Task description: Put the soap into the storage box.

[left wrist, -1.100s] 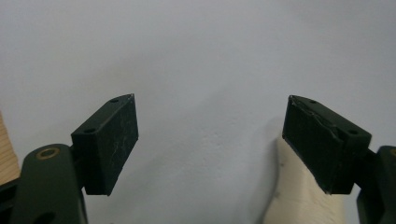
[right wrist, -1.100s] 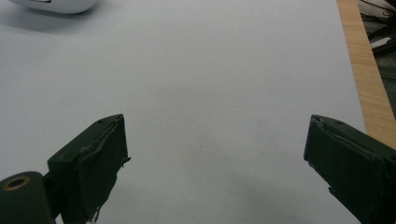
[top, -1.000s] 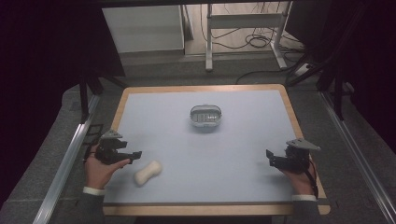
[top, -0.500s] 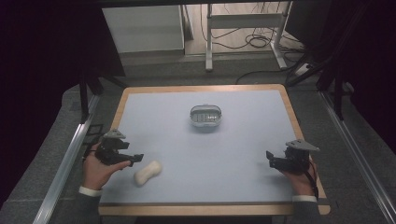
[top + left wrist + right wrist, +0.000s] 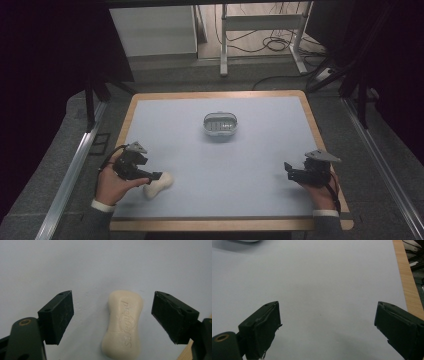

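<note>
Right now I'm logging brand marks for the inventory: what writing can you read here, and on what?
Soap bar: embossed lettering along its top, seen upside down; it ends in what looks like "ers", the rest too faint to read.
Soap dish: pale marks inside, too small to read.
Nothing else bears writing.

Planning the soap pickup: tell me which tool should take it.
Left. The left tool is open with the soap lying between its jaws; the right tool sits far across the table, open over bare surface.

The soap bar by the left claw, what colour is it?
The soap bar is a pale cream, with raised lettering pressed into its top. The left gripper view shows it best.
</note>
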A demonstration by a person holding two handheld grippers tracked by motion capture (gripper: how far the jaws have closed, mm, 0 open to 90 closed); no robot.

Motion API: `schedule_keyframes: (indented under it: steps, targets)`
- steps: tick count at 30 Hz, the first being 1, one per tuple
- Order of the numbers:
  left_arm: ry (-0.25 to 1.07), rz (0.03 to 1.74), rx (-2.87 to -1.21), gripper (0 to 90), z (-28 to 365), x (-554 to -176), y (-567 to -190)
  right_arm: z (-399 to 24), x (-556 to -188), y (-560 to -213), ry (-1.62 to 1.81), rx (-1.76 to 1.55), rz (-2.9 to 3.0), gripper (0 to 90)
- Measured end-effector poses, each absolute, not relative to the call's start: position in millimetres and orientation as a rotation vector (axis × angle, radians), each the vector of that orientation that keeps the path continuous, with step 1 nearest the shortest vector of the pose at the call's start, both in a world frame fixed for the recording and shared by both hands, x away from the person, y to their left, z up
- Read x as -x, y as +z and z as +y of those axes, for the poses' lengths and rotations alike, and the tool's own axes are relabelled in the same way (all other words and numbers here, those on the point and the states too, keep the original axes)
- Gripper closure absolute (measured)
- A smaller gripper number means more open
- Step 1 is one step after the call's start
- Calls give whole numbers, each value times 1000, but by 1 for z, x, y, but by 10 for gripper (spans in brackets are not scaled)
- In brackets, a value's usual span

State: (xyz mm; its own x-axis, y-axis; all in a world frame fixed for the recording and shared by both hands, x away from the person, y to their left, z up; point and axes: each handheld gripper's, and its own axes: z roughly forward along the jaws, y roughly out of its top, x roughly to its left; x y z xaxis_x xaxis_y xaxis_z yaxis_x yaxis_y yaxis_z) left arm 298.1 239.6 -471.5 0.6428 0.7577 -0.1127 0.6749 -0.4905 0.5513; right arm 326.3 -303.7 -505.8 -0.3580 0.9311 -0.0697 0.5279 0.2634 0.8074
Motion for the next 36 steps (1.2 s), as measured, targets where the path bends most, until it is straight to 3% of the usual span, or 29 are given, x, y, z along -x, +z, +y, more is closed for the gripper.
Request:
schedule_keyframes:
  steps: [16,36]
  targets:
    - [125,1104,-2436,230,223,-293,-496,-302,-325,-507,959,-1309,2002,63]
    - [112,1090,-2563,368,210,-297,-512,-299,-325,-509,939,-1305,2009,63]
